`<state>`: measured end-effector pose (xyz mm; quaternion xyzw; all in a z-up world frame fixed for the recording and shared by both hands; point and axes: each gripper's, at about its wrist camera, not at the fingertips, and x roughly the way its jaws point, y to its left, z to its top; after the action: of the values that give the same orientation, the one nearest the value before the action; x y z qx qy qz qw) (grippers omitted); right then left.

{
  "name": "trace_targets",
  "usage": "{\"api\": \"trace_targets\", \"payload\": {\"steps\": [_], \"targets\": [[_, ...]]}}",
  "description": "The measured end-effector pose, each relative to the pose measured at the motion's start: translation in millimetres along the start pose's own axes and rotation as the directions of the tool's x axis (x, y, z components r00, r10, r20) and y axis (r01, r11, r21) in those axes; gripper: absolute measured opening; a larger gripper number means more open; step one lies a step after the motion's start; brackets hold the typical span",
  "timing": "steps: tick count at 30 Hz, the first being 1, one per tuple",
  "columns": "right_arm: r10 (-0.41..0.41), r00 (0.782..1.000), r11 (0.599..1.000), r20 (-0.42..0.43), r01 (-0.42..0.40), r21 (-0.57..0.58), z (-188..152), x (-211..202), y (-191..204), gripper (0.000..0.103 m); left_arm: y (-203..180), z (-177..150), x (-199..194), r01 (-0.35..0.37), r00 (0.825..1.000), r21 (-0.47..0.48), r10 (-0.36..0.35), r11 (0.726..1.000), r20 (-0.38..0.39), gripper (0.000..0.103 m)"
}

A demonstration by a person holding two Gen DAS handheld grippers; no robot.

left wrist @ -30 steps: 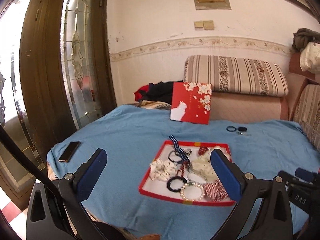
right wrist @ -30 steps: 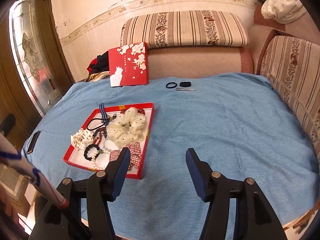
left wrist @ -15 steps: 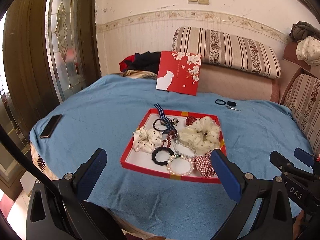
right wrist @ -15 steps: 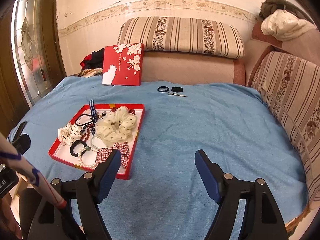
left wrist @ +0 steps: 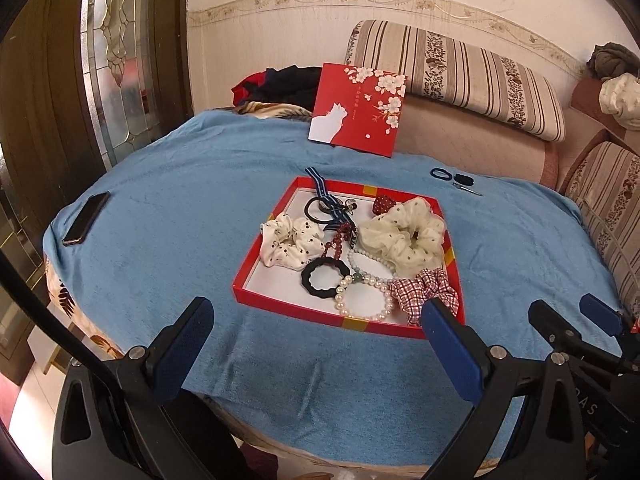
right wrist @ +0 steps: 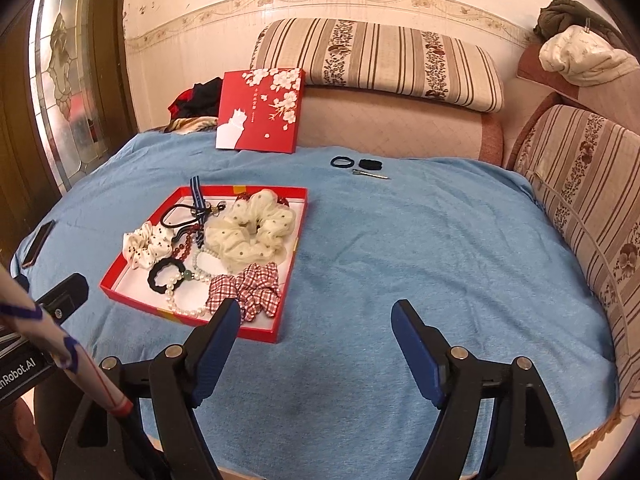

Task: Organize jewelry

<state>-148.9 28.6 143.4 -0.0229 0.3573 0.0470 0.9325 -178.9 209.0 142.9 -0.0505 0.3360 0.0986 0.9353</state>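
Nearest the cameras, the left gripper [left wrist: 316, 336] and right gripper [right wrist: 316, 340] are held wide open, nothing gripped, just short of the red tray [left wrist: 256, 280]; inside the tray a pearl bracelet [left wrist: 364, 300], black hair tie [left wrist: 323, 278], checked scrunchie [left wrist: 424, 290] and cream scrunchie [left wrist: 404, 240] are seen heaped, so much looks gathered; beyond the tray, a dark hair band [right wrist: 343, 161], black clip [right wrist: 370, 164] and hairpin [right wrist: 372, 175] are left loose on the blue cloth [right wrist: 400, 260], seemingly yet to be collected.
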Motion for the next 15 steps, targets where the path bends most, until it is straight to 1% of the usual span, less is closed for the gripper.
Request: {"api": "trace_targets", "payload": {"steps": [6, 9, 15], "targets": [[0.002, 1.0, 1.0, -0.011, -0.002, -0.017, -3.4, 3.4, 7.3, 0.082, 4.1, -1.4, 3.5, -0.001, 1.0, -0.018, 0.001, 1.0, -0.01, 0.103], [0.0, 1.0, 1.0, -0.018, 0.0, -0.009, -4.6, 5.9, 6.3, 0.082, 4.5, -1.5, 5.5, -0.008, 1.0, -0.02, 0.007, 1.0, -0.014, 0.103], [0.0, 1.0, 1.0, -0.028, 0.0, 0.011, -6.5, 8.6, 1.7, 0.082, 5.1, -3.2, 10.3, 0.002, 0.999, -0.032, -0.003, 0.999, -0.033, 0.103]]}}
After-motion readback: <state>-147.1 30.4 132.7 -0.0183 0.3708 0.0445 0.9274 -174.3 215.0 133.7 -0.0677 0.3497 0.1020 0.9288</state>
